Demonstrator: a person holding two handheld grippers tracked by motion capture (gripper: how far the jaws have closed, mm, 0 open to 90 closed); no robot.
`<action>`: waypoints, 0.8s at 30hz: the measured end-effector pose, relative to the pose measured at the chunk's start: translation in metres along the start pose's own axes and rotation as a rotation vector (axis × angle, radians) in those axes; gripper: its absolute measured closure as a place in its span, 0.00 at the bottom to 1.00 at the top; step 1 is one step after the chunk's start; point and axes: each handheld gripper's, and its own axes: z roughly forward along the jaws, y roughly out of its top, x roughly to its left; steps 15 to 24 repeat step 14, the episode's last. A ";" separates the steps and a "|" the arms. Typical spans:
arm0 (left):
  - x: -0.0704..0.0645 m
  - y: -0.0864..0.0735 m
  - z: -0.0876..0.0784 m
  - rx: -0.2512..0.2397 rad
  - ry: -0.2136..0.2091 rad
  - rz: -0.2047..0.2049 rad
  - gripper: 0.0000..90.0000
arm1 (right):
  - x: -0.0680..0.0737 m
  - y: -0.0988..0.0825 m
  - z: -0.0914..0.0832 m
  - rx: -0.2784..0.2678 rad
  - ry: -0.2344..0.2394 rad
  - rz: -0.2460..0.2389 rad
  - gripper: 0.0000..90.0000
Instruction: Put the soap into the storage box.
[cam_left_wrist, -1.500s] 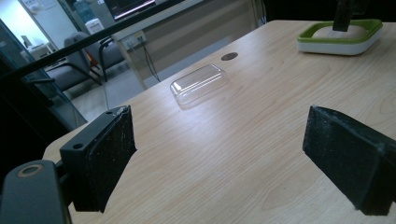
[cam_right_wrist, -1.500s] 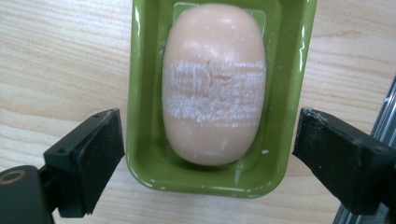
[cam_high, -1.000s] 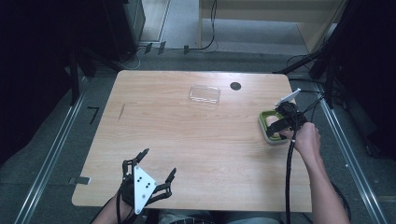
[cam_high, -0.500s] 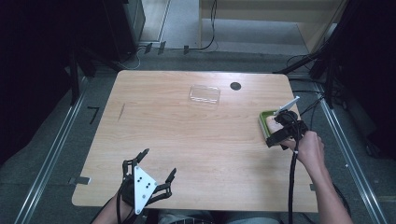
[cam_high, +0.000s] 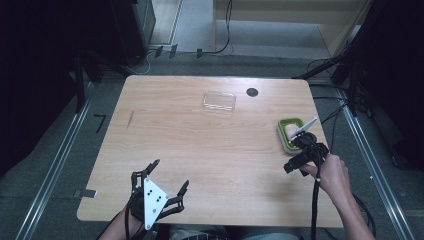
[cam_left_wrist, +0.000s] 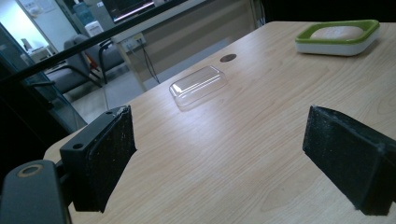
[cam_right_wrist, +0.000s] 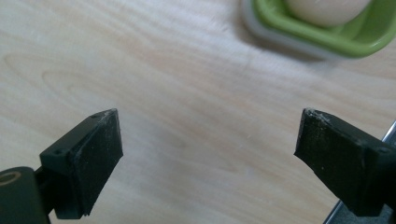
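Observation:
A green and white soap dish (cam_high: 281, 134) with a pale bar of soap (cam_high: 291, 131) in it stands near the table's right edge. My right gripper (cam_high: 296, 154) hangs just on the near side of the dish, open, with bare wood under it. In the right gripper view the jaws stand wide apart around the gripper's middle (cam_right_wrist: 208, 154), and the soap dish (cam_right_wrist: 299, 35) and soap (cam_right_wrist: 327, 9) lie beyond them at the top right. My left gripper (cam_high: 171, 173) rests open at the near left edge. Its jaws (cam_left_wrist: 219, 154) hold nothing.
A clear plastic lid (cam_high: 219, 101) lies upside-free on the far middle of the table, with a small black disc (cam_high: 252, 92) to its right. The left gripper view shows the lid (cam_left_wrist: 198, 86), the disc (cam_left_wrist: 228, 58) and the dish (cam_left_wrist: 327, 46) farther off.
My right gripper has drawn back from over the soap dish toward the near edge, jaws still wide. The left gripper has not moved.

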 end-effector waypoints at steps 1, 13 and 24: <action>0.000 0.000 0.000 0.000 0.000 0.000 0.11 | 0.002 -0.003 0.001 -0.001 0.001 -0.009 0.08; 0.000 0.000 0.000 -0.003 0.000 0.002 0.11 | 0.015 -0.020 0.018 0.061 0.014 -0.046 0.08; 0.000 0.000 0.000 -0.003 0.001 0.002 0.11 | 0.015 -0.021 0.019 0.060 0.017 -0.048 0.08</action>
